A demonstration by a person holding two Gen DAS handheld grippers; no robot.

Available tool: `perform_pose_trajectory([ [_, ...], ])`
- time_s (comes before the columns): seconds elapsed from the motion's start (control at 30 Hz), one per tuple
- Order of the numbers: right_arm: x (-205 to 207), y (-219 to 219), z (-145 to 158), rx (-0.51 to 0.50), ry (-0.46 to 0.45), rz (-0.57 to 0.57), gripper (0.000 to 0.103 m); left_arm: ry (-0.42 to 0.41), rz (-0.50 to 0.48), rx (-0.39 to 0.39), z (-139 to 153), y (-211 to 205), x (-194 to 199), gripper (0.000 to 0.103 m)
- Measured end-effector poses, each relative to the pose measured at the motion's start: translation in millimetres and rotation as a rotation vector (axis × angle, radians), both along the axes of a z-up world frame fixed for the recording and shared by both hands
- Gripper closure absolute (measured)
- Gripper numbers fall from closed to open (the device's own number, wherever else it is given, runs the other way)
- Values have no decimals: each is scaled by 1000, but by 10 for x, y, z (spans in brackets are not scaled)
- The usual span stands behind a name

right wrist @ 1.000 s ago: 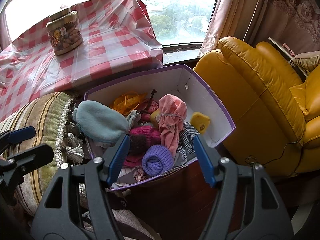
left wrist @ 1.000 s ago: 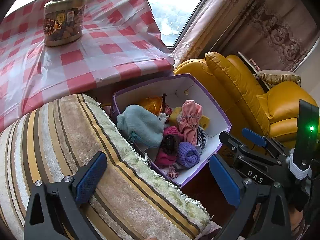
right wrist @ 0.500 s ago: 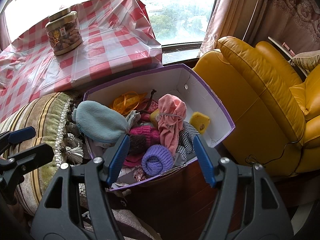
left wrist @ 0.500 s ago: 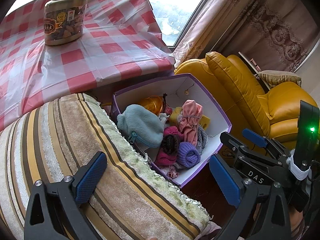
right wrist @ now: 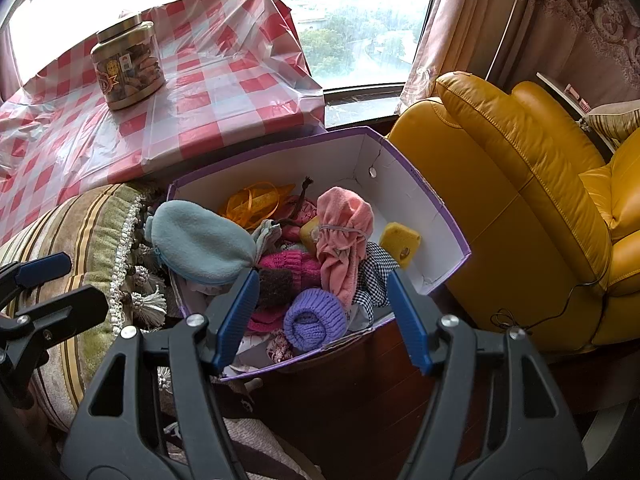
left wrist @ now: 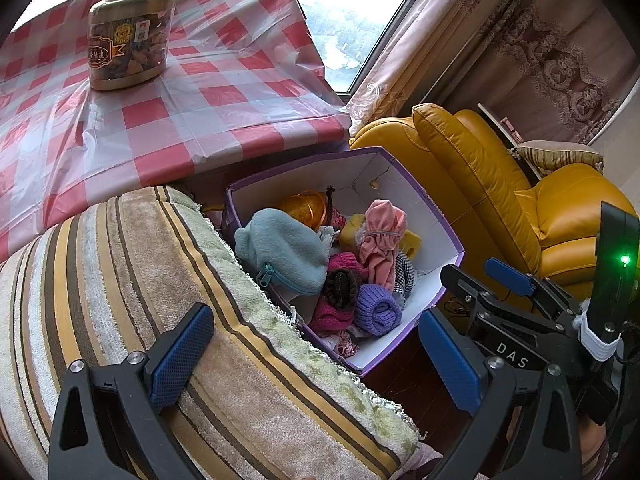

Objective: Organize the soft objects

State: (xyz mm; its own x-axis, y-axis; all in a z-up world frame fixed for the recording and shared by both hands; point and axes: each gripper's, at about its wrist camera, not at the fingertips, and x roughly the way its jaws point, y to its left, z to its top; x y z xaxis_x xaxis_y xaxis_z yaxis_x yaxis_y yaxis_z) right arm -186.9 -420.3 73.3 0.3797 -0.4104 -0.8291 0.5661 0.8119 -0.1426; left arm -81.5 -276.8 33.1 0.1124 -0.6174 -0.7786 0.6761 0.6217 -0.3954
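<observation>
A white box with a purple rim [right wrist: 404,184] stands on the floor, full of soft things. In it lie a light blue fleece pouch [right wrist: 200,240], a pink cloth [right wrist: 344,232], a purple knit hat [right wrist: 316,320], a magenta knit piece [right wrist: 296,264], a checkered cloth [right wrist: 374,276], a yellow sponge [right wrist: 400,240] and orange ribbon [right wrist: 256,204]. My right gripper [right wrist: 322,316] hangs open over the box's near edge, holding nothing. My left gripper [left wrist: 316,356] is open above a striped cushion [left wrist: 120,280], left of the box [left wrist: 424,216].
Behind the box is a table under a red-checked plastic cloth [right wrist: 208,92] with a jar of nuts [right wrist: 128,68] on it. A yellow leather armchair [right wrist: 520,184] stands close on the box's right. Dark wood floor [right wrist: 360,392] shows in front.
</observation>
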Motion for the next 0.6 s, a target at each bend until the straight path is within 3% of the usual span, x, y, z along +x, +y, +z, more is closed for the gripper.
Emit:
perform_pose_trajectory([
  [0.6, 4, -12, -1, 2, 2, 3, 33, 0, -1, 1, 0, 1, 3, 0],
])
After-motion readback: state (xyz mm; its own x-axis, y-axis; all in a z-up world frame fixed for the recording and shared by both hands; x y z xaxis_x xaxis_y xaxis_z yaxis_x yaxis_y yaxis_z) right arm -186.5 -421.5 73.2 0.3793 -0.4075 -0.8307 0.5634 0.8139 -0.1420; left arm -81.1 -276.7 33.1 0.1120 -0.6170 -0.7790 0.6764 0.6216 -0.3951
